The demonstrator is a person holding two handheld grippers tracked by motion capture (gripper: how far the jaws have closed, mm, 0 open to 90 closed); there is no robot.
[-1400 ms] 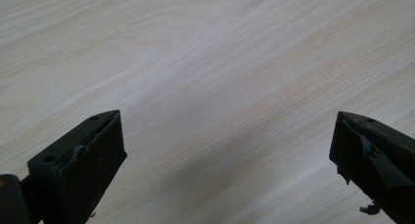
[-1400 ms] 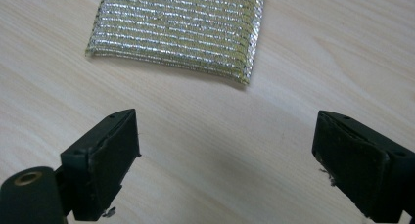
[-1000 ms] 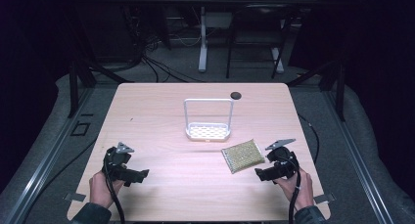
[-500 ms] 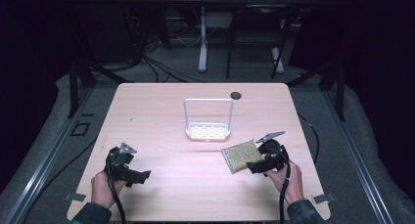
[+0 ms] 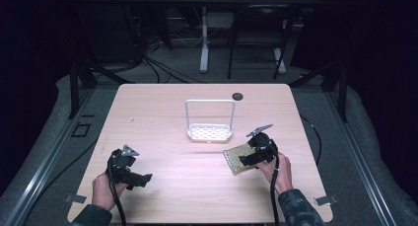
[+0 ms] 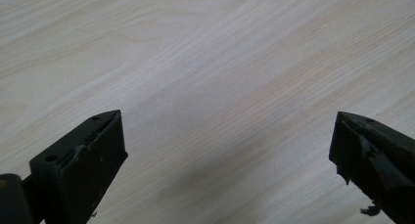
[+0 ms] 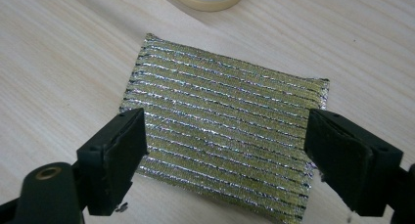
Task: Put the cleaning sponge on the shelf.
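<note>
Lower left of the frame: left gripper (image 5: 129, 169) hovers over bare desk (image 5: 162, 117), fingers wide apart, holding nothing. Centre: white rack (image 5: 209, 121) stands empty. Right of centre: gold scouring pad (image 7: 222, 128) lies flat on the desk; right gripper (image 7: 227, 155) straddles it, fingers apart. Judgement: grasp imminent, nothing lifted or placed yet.
</note>
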